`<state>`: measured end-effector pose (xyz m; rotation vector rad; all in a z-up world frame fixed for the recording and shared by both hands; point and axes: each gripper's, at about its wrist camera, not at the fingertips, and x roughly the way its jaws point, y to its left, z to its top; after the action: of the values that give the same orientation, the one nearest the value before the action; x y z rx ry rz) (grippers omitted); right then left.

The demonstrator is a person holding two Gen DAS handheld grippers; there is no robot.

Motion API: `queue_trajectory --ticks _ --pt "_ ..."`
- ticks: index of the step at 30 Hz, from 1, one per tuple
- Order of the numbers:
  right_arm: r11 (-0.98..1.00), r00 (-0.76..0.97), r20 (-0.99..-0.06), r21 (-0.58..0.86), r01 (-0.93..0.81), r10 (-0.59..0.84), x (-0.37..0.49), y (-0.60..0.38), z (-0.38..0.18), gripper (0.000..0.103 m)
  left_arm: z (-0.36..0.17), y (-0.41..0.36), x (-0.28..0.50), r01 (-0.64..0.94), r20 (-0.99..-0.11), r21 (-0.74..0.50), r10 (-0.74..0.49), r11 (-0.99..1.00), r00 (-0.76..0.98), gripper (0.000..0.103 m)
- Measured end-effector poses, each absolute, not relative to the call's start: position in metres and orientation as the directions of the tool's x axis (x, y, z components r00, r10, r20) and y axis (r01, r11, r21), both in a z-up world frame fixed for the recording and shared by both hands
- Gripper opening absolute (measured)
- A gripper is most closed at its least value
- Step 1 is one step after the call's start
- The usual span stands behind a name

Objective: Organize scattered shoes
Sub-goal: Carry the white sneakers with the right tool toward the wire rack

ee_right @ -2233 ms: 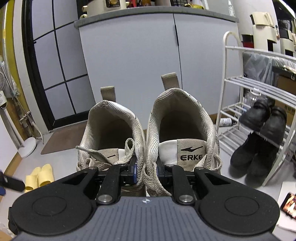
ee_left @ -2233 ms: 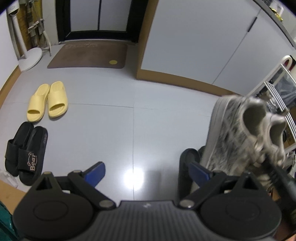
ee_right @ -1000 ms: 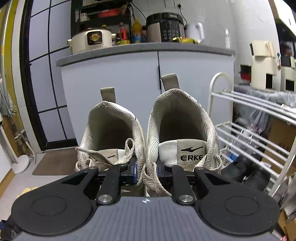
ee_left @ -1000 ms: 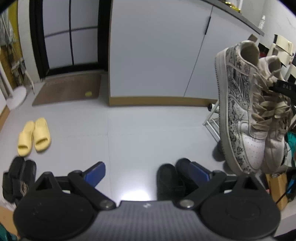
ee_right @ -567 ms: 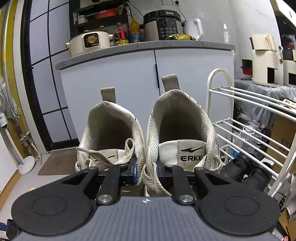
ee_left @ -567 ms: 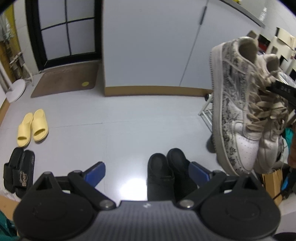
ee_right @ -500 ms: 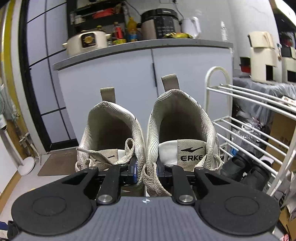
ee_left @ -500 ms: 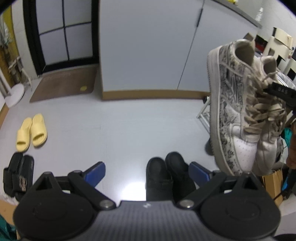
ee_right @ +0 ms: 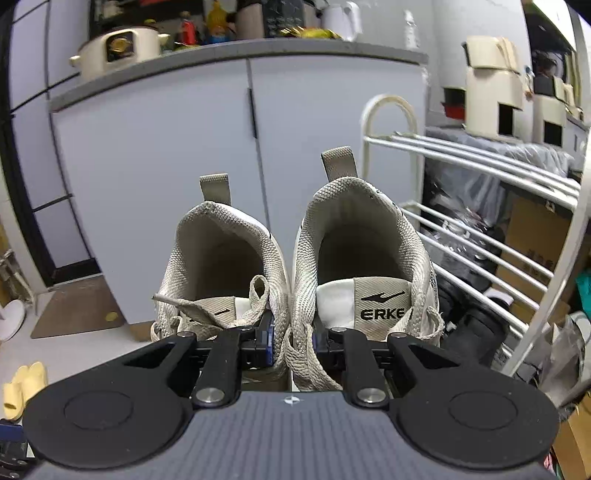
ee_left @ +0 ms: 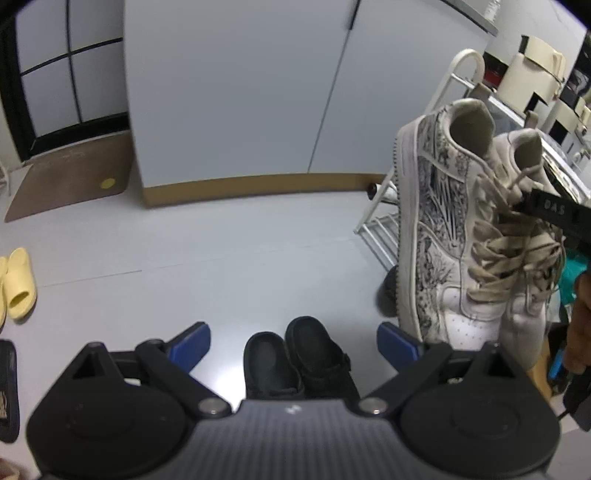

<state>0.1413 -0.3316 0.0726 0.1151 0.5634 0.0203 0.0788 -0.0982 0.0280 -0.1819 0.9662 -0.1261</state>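
Below my wide-open, empty left gripper (ee_left: 293, 341), grey floor (ee_left: 221, 258) carries black clogs (ee_left: 299, 360); at 3 o'clock, my right gripper (ee_right: 291, 338) pinches white sneakers (ee_right: 295, 266) before the rack (ee_right: 480, 206).

It was a home, the entry end of a kitchen. At upper left, a worktop over grey cabinets (ee_right: 229, 140) carried a cooking pot (ee_right: 118, 51), bottles and a kettle (ee_right: 338, 16). A white wire shoe rack (ee_right: 472, 192) stood at right. A brown doormat (ee_left: 70, 181) lay at left before a dark-framed door, and yellow slippers (ee_left: 18, 284) sat on the grey tiled floor (ee_left: 229, 266).
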Motion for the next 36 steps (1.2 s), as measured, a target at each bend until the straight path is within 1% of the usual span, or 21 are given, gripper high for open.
queue_trajectory --ticks 2,6,8,13,18,23,29,36 --pt "0.993 0.846 -0.533 0.113 0.026 0.038 0.148 -0.335 0.066 0.019 0.022 -0.096 0.084 0.01 -0.804 -0.243 -0.207 0.97 0.558 0.098" --pt "0.993 0.845 -0.534 0.107 0.052 0.013 0.16 -0.341 0.054 0.019 0.01 -0.084 0.093 -0.044 -0.801 -0.373 -0.298 0.927 0.52 0.098" --pt "0.994 0.844 -0.536 0.087 0.06 -0.004 0.167 -0.341 0.05 0.019 0.01 -0.076 0.095 -0.044 -0.791 -0.399 -0.319 0.916 0.522 0.098" --pt "0.989 0.832 -0.553 0.102 0.109 -0.035 0.183 -0.351 0.044 0.019 0.008 -0.058 0.099 -0.085 -0.791 -0.401 -0.299 0.912 0.533 0.098" --pt "0.972 0.824 -0.561 0.146 0.185 -0.073 0.201 -0.372 0.04 0.019 0.016 -0.059 0.097 -0.054 -0.784 -0.372 -0.283 0.927 0.552 0.098" --pt "0.973 0.827 -0.554 0.127 0.195 -0.094 0.216 -0.382 0.041 0.019 0.021 -0.055 0.091 -0.057 -0.776 -0.379 -0.283 0.924 0.563 0.098" --pt "0.954 0.804 -0.579 0.142 0.263 -0.135 0.25 -0.4 0.049 0.019 0.027 -0.052 0.085 -0.064 -0.766 -0.389 -0.284 0.919 0.577 0.098" --pt "0.908 0.764 -0.607 0.161 0.387 -0.218 0.289 -0.423 0.056 0.019 0.03 -0.049 0.09 -0.078 -0.755 -0.399 -0.28 0.913 0.592 0.098"
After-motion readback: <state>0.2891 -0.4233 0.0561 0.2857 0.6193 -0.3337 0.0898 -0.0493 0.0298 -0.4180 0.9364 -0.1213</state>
